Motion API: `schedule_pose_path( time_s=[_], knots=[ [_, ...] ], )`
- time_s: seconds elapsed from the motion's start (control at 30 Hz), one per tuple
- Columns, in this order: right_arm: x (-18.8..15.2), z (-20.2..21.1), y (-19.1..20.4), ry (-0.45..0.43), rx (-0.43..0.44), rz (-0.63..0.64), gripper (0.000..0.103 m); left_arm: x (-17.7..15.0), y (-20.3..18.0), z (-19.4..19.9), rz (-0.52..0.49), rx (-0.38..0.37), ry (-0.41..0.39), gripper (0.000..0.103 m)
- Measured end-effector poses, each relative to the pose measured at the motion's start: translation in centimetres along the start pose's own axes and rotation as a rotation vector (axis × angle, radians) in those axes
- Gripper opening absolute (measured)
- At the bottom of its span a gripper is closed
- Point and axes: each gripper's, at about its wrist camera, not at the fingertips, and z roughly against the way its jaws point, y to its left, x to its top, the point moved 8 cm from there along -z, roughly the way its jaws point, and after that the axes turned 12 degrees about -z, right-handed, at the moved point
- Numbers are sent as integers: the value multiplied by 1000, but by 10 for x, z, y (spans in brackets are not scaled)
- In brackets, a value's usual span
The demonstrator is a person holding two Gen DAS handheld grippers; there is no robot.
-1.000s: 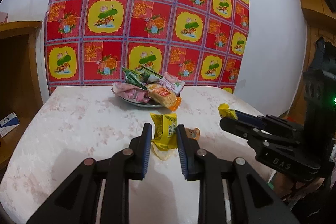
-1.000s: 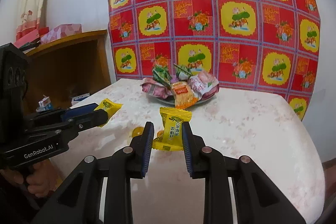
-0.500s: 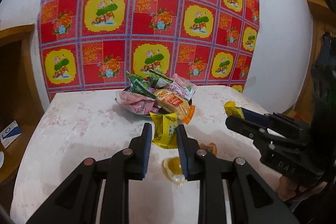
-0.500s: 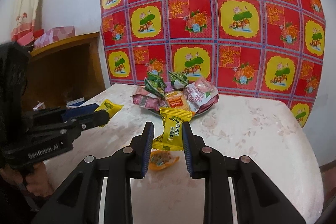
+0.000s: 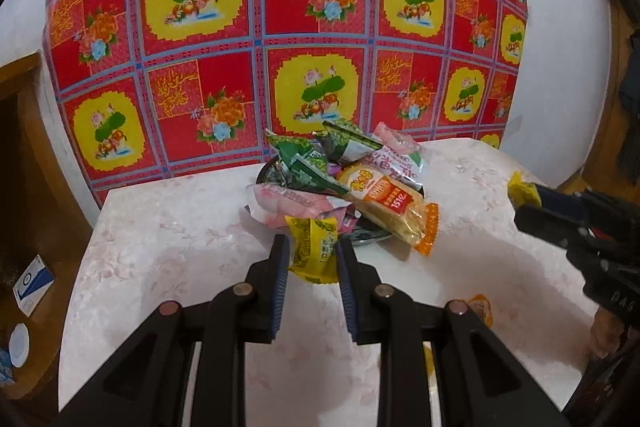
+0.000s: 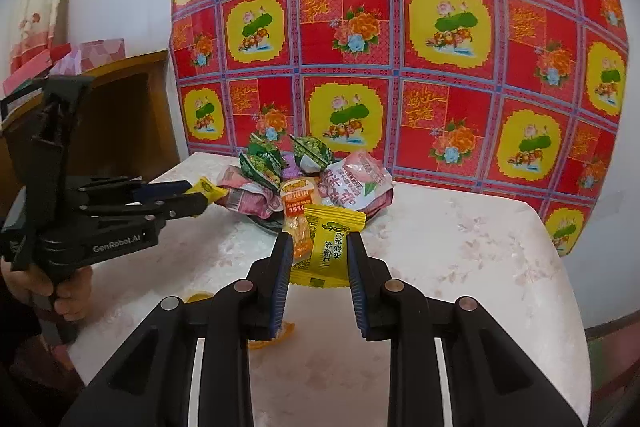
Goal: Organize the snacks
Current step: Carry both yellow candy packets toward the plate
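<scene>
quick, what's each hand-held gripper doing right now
left hand-held gripper: closed on a yellow snack packet
right hand-held gripper: closed on another yellow snack packet

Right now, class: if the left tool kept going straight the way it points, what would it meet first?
Probably the heap of snack packets on the plate. The left tool, shut on a yellow packet, points straight at it, though depth is hard to judge.

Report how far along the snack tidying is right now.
Done: the plate already holds a heap of green, pink and orange packets. In hand: the left claw and the right claw each grip a yellow packet close to the plate. Left: drop both in, then collect the small orange sweets lying loose on the table.
</scene>
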Motion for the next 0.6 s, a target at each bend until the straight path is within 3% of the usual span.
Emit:
schedule_pose_path(
  time_s=[0.17, 0.33, 0.6],
  knots=[
    [9, -20, 0, 33, -24, 36, 28, 6, 0, -13, -16, 2, 29, 24],
    [9, -36, -2, 56, -25, 51, 28, 9, 4, -18, -2, -2, 8, 18],
    [22, -55, -14, 68, -31, 42, 28, 18, 15, -7, -10, -23, -17, 17]
  ],
)
